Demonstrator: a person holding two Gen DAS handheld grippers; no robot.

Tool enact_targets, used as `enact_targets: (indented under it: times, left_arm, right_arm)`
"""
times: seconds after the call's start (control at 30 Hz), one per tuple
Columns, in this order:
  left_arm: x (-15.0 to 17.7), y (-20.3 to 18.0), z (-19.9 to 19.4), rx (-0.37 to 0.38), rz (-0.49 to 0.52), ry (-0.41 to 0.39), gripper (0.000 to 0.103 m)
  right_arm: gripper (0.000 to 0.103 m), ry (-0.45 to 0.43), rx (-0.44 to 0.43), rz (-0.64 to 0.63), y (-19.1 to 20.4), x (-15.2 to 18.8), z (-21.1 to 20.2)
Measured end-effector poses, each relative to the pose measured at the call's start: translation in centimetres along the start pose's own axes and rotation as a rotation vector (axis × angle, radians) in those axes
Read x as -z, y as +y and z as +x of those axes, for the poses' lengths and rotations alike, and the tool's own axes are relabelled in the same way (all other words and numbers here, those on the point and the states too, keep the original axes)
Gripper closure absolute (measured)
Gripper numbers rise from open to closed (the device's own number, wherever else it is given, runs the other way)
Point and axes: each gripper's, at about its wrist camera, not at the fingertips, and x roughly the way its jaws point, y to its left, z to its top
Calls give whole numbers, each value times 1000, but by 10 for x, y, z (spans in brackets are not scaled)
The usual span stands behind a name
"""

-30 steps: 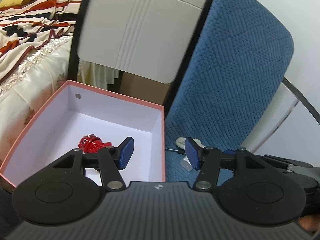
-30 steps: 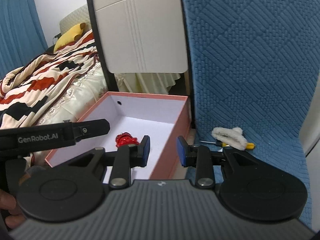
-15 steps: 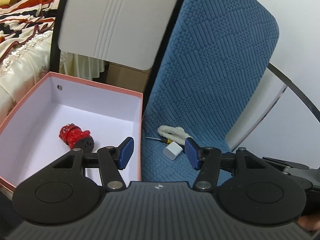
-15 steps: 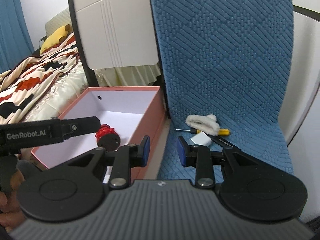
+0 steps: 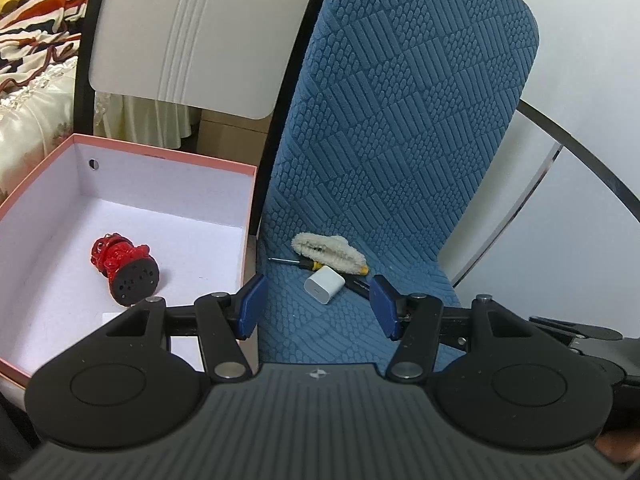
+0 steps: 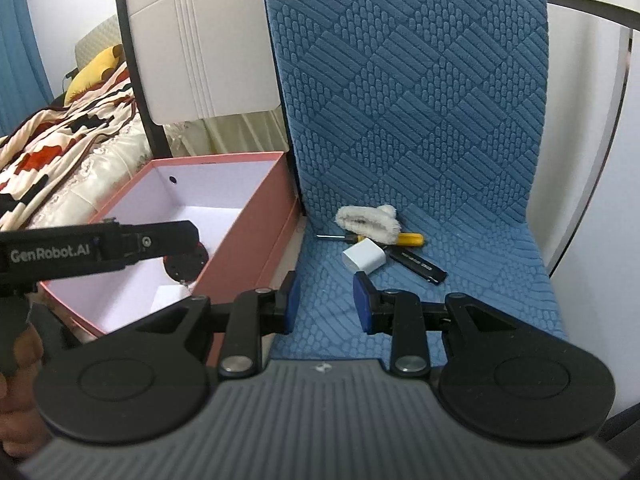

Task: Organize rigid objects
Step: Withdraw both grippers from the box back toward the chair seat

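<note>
A blue padded chair (image 5: pixel 392 128) is seen ahead of both grippers, with a pink box (image 5: pixel 248 204) set just beside its seat on the left. Inside the box, a red figurine (image 5: pixel 120 260) is laid on its side on the white floor, its black round base turned toward the camera.

On the chair seat, four small things are gathered near the backrest. A white charger (image 5: pixel 324 285) is placed nearest the front. Behind it, a yellow-handled screwdriver (image 6: pixel 408 239) is laid crosswise, and a fluffy cream cloth (image 5: pixel 328 249) is draped over its middle. A black stick-shaped thing (image 6: pixel 418 266) is laid just beside the charger on the right; whether the two touch cannot be told.

The left gripper (image 5: pixel 318 310) is held above the front of the seat, its fingers (image 5: pixel 252 306) spread apart with nothing between them; the charger is seen beyond the gap. The right gripper (image 6: pixel 325 304) is held over the seat front too, its fingers (image 6: pixel 363 306) set closer together yet still parted, and nothing is pinched. In the right wrist view, the left gripper's black arm is seen reaching across above the box, with part of a hand (image 6: pixel 16 384) at the lower left edge.

A white panel (image 5: pixel 188 32) and a bed (image 6: pixel 60 148) with a patterned blanket are seen behind the box.
</note>
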Motion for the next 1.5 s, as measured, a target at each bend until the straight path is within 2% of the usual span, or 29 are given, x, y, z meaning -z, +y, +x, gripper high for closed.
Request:
enact_targets:
  times: [0.13, 0.8, 1.03, 1.23, 1.5]
  left_arm:
    - [4, -5, 4, 11, -25, -5, 40]
    - [17, -55, 37, 48, 52, 60, 40]
    - [23, -71, 61, 43, 98, 80, 40]
    - [23, -71, 91, 59, 62, 118, 40]
    - [18, -70, 115, 43, 25, 114, 40]
  right_arm:
    - [70, 7, 0, 17, -12, 4, -2]
    - [70, 21, 25, 40, -69, 28, -17]
    - [70, 29, 46, 57, -92, 37, -16]
    - [70, 29, 56, 109, -108, 39, -8]
    - [69, 28, 37, 148, -125, 30, 13]
